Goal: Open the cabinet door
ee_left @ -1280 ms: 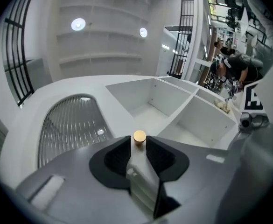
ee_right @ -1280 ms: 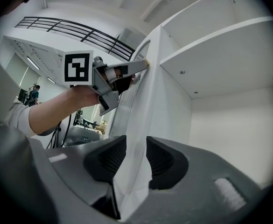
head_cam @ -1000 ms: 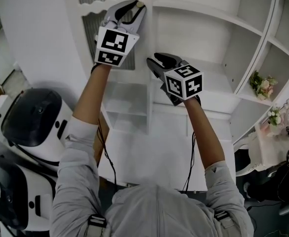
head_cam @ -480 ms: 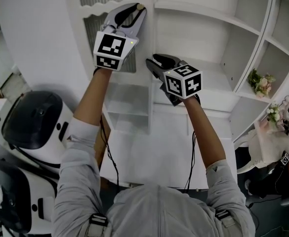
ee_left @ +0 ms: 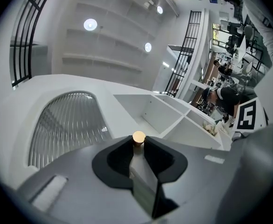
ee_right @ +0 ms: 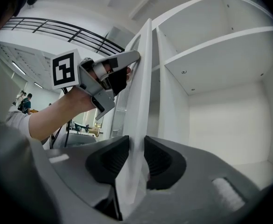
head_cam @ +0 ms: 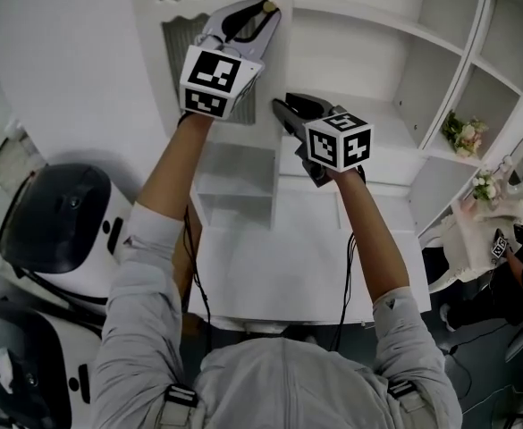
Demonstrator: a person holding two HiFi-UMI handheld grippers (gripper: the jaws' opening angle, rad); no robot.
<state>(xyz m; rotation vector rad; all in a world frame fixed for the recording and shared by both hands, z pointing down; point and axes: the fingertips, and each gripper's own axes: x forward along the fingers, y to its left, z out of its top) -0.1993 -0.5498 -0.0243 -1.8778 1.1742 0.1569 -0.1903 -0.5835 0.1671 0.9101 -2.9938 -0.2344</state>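
The white cabinet door (head_cam: 176,56) with a ribbed glass panel stands partly swung out from the shelves. My left gripper (head_cam: 263,12) is high on the door, shut on its small round brass knob (head_cam: 267,7); the knob (ee_left: 138,136) sits between the jaw tips of the left gripper (ee_left: 138,143). Lower down, my right gripper (head_cam: 282,108) points level at the door's free edge. In the right gripper view the door edge (ee_right: 143,78) runs between the jaws of the right gripper (ee_right: 136,146), which are closing, with both pads against it.
Open white shelves (head_cam: 377,43) lie behind the door, with a flower bunch (head_cam: 462,137) in a right compartment. A lower open shelf unit (head_cam: 234,186) is beneath the door. A white and black machine (head_cam: 60,213) stands at the left. A person (head_cam: 511,266) is at the lower right.
My left gripper has shifted a little to the right with the knob, and the door edge has followed it. The right gripper has stayed at the door's edge.
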